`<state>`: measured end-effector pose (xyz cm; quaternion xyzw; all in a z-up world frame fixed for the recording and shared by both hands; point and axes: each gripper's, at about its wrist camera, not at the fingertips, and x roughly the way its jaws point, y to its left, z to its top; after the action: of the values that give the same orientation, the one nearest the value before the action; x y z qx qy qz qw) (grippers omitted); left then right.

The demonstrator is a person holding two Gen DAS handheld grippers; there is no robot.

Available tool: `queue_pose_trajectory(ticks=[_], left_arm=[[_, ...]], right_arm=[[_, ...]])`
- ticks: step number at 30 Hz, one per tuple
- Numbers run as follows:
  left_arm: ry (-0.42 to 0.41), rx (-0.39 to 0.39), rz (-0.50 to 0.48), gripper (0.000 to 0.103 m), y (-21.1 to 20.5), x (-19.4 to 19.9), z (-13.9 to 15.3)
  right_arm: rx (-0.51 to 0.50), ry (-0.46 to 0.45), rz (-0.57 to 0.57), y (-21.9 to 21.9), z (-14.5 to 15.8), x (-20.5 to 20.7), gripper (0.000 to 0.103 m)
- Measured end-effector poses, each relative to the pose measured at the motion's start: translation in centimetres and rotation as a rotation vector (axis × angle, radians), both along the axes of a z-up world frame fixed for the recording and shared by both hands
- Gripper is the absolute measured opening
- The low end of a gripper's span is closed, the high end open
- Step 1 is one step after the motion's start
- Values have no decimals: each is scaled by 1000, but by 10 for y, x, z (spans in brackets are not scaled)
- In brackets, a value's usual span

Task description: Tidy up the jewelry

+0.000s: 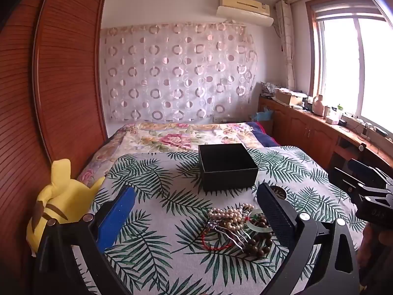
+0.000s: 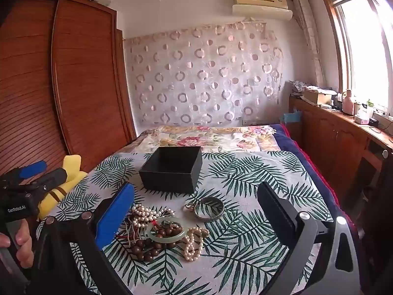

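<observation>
The bed (image 2: 258, 172), covered by a leaf-print cloth, carries an open black box (image 2: 172, 172) at centre, a jewelry pile (image 2: 162, 231) at 6 o'clock and a yellow plush toy (image 2: 63, 186) at 9 o'clock.

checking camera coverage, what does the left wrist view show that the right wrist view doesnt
Only the left wrist view shows the silver hair comb in the pile. Only the right wrist view shows the metal bangle clear of the pile. Both show the open black box, pearl strands, jade bangle, wooden beads, and both hand-held grippers open, empty.
</observation>
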<state>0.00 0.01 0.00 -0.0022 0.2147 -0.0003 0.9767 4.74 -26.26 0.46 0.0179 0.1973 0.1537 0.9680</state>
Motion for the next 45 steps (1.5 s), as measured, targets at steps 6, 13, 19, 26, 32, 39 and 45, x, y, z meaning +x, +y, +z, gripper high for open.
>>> queue_pose_trajectory(ticks=[6, 13, 19, 26, 32, 39, 45], left_arm=[[-3, 0, 0, 96, 0, -1, 1], [2, 3, 0, 96, 0, 2, -1], [-1, 1, -1, 96, 0, 0, 0], [0, -1, -2, 96, 0, 4, -1], [-3, 1, -2, 96, 1, -3, 1], [-2, 0, -2, 96, 3, 0, 1], [-5, 1, -3, 96, 2, 0, 2]], right_arm=[[0, 7, 0, 0, 1, 0, 101], [-3, 5, -1, 2, 1, -1, 101], [3, 5, 0, 1, 1, -1, 101], [4, 6, -1, 1, 0, -1, 101], [6, 6, -1, 1, 0, -1, 101], [6, 5, 1, 1, 0, -1, 101], [6, 5, 0, 1, 1, -1, 101]])
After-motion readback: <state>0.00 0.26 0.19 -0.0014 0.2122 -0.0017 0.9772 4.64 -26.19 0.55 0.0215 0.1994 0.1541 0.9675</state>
